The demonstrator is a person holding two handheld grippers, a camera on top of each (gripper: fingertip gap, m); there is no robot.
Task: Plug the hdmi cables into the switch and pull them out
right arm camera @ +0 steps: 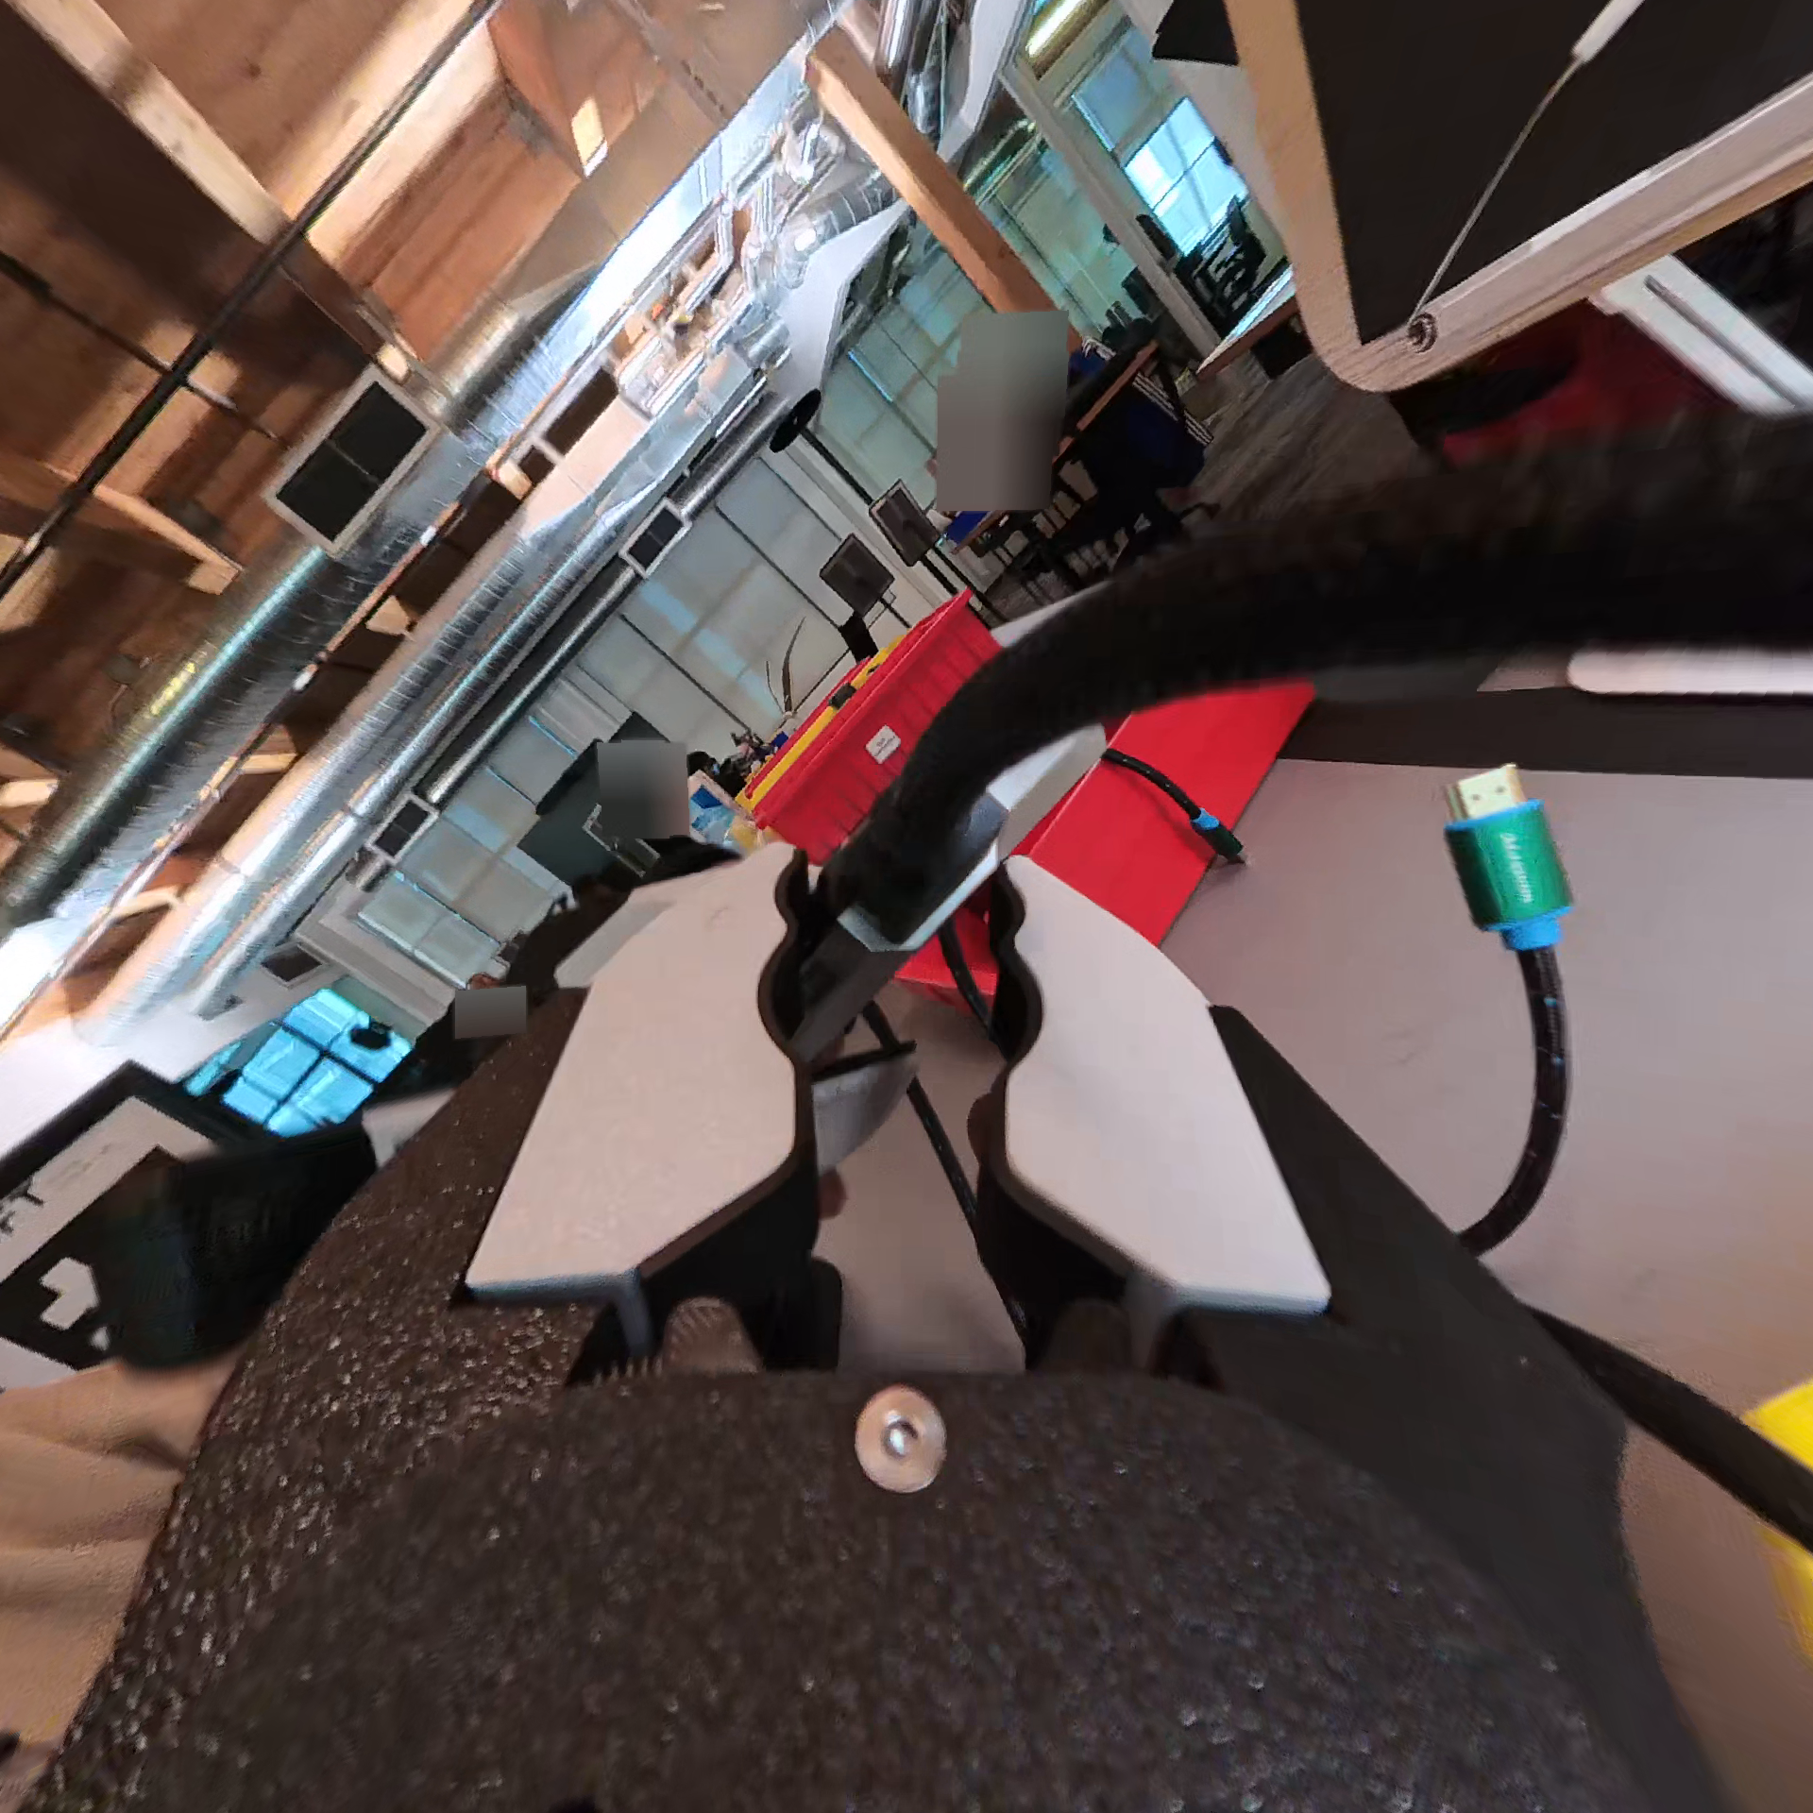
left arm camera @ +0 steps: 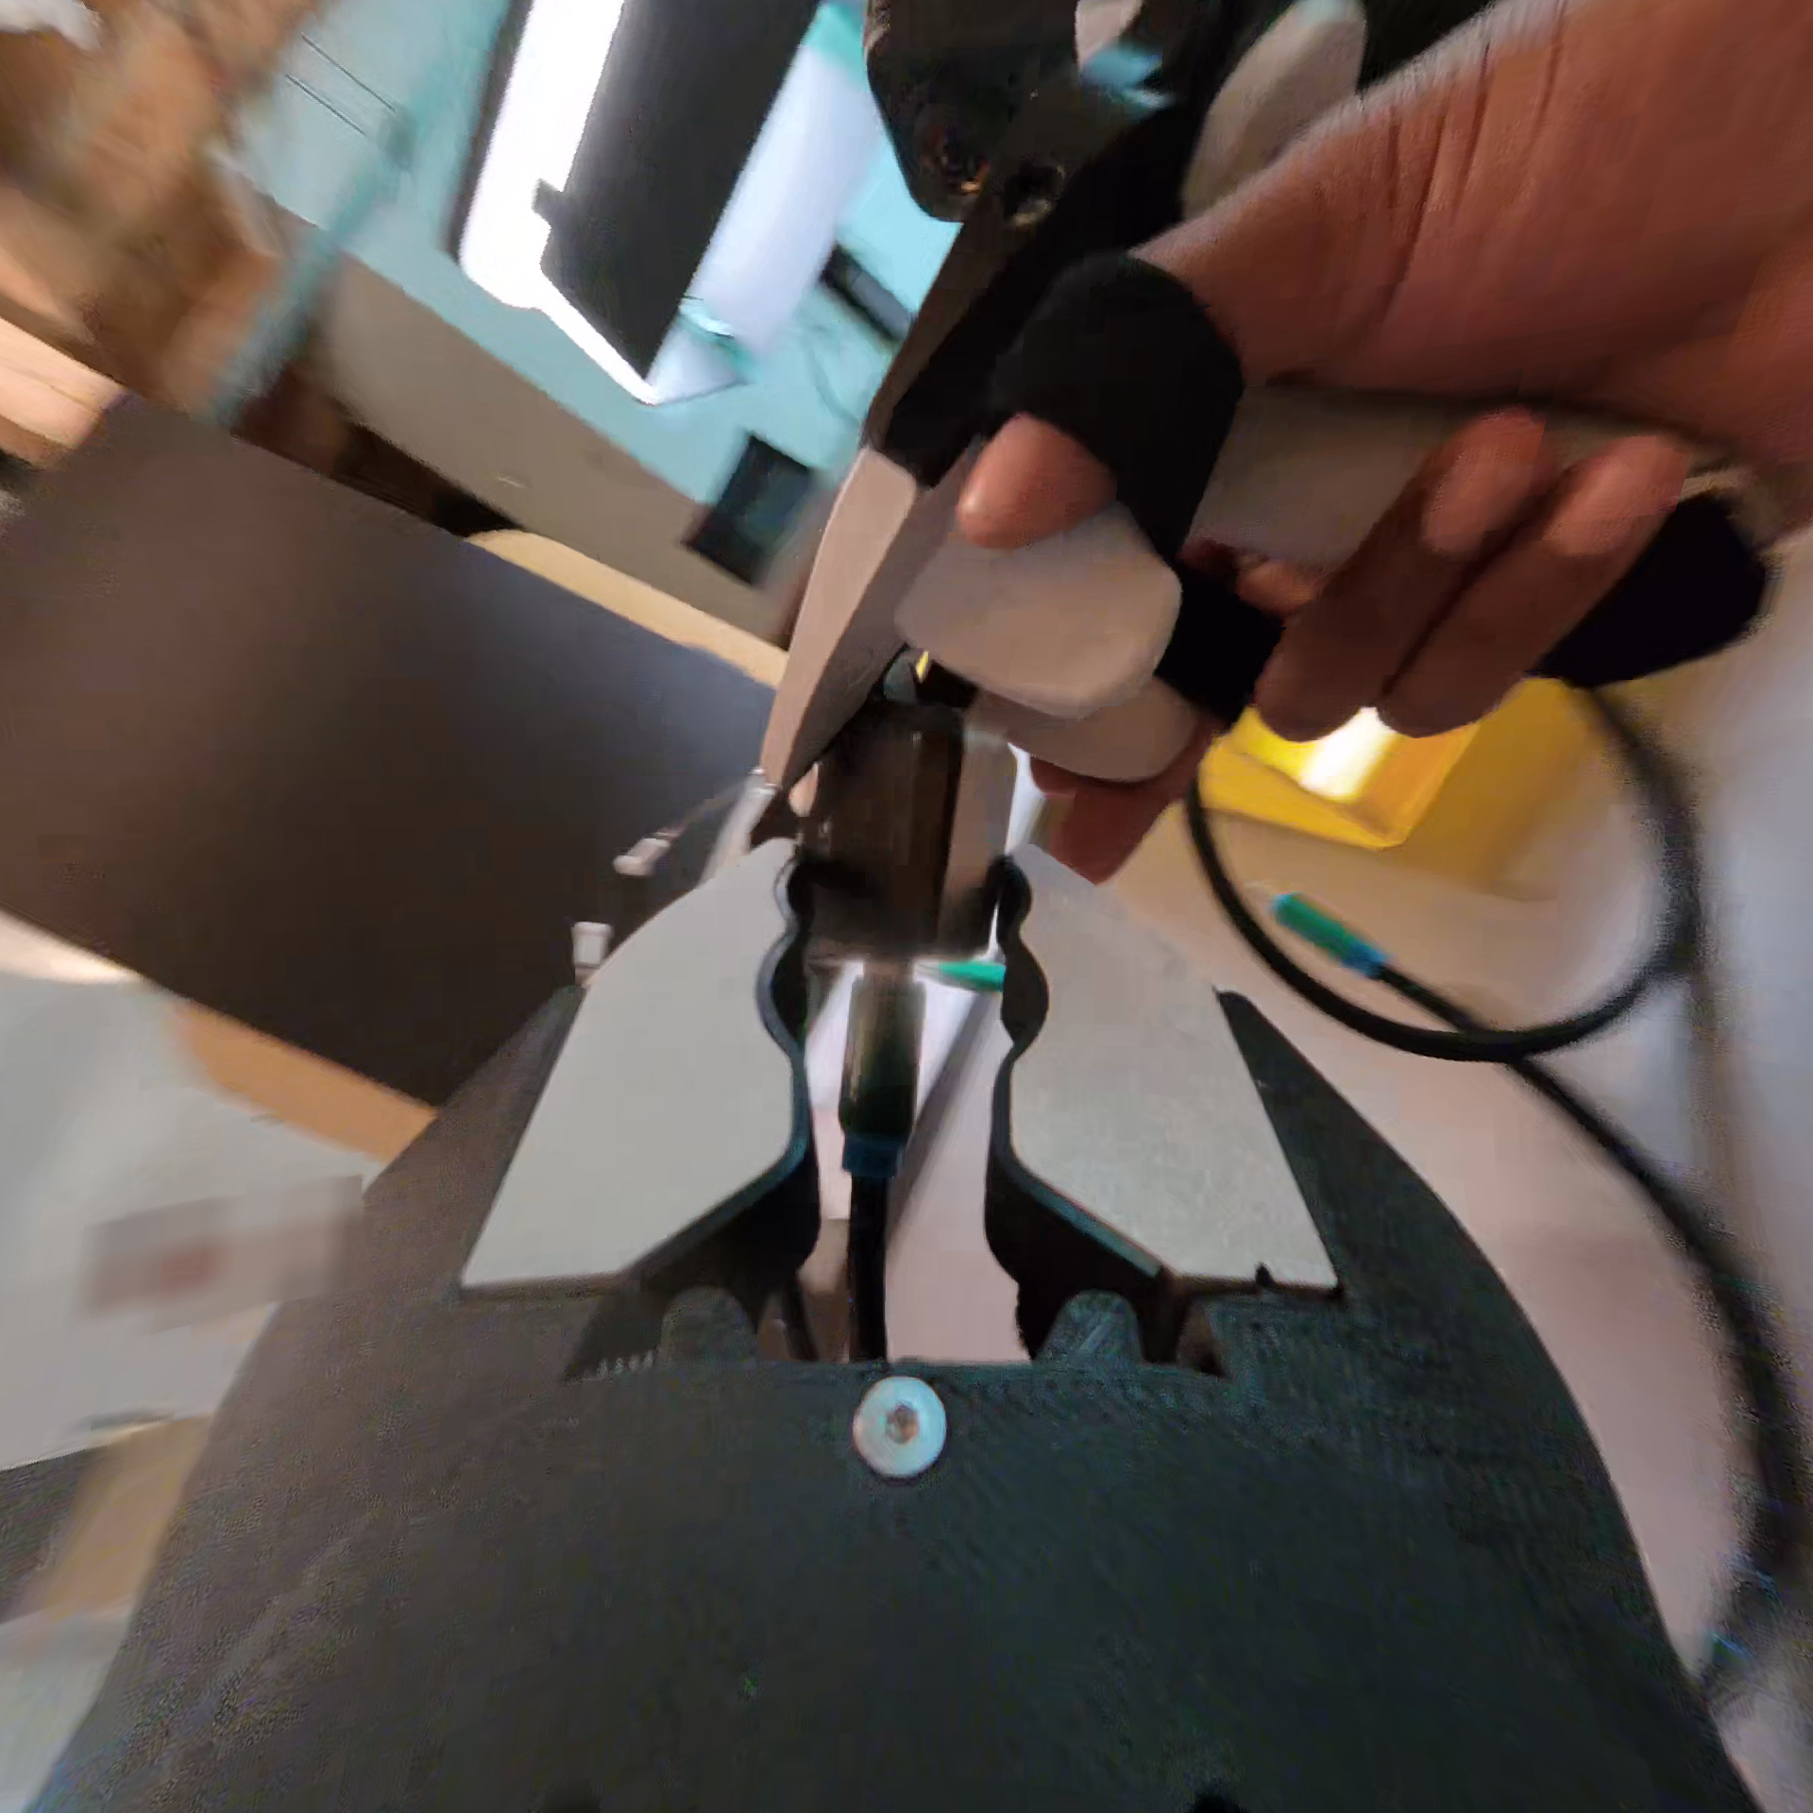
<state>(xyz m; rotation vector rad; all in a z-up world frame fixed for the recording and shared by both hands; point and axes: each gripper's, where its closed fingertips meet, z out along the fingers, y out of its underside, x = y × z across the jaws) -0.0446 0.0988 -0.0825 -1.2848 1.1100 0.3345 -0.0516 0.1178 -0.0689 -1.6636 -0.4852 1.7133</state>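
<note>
The left claw (left arm camera: 898,917) is clenched on the switch (left arm camera: 888,834), a small dark box at its tips w/ one plug (left arm camera: 878,1040) hanging below between the fingers. The right claw (right arm camera: 898,927) grips that box edge-on, so I'd brace both steady and pull straight along the port, no twisting. Only the right view shows the loose green plug (right arm camera: 1506,863) lying on the table (right arm camera: 1373,981), well right of the claw; only the left view shows the hand (left arm camera: 1472,392) working the right claw.
</note>
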